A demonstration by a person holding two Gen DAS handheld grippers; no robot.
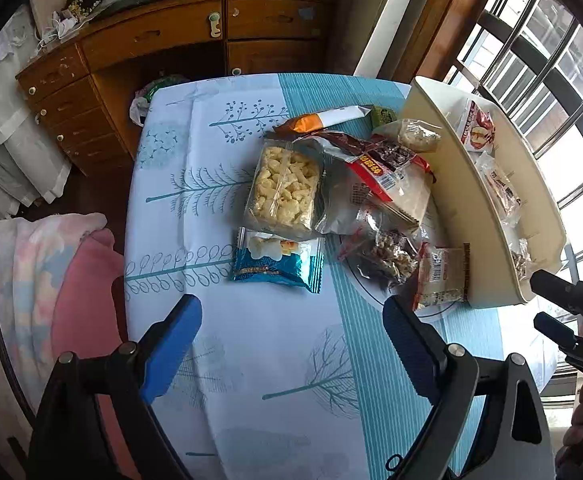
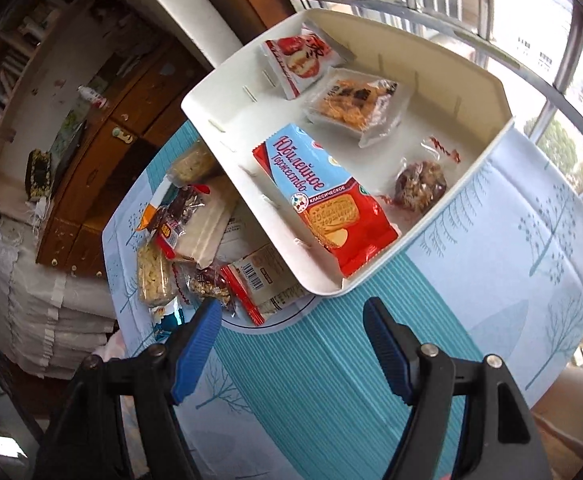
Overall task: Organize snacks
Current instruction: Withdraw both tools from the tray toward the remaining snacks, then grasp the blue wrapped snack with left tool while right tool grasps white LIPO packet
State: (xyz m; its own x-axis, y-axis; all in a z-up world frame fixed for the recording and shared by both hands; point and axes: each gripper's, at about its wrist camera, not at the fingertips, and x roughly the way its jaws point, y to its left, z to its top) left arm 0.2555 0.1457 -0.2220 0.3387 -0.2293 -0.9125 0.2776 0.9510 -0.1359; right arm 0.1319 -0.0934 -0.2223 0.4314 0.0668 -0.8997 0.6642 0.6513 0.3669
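Note:
A white bin (image 2: 467, 184) stands on the table and holds a red biscuit pack (image 2: 331, 208), an apple snack packet (image 2: 299, 60), a clear cracker pack (image 2: 355, 100) and a nut cluster (image 2: 421, 186). The bin also shows in the left wrist view (image 1: 447, 176). Beside it lies a pile of loose snacks: a puffed-corn bag (image 1: 285, 188), a blue packet (image 1: 277, 262), a red-labelled bag (image 1: 375, 168). My left gripper (image 1: 291, 324) is open and empty, just short of the blue packet. My right gripper (image 2: 291, 320) is open and empty, just short of the bin's near corner.
The table has a blue and white tree-print cloth (image 1: 251, 360). A wooden dresser (image 1: 163, 48) stands behind it, a pink blanket (image 1: 51, 280) to the left, and barred windows (image 1: 539, 60) to the right. The right gripper also shows at the left view's right edge (image 1: 547, 300).

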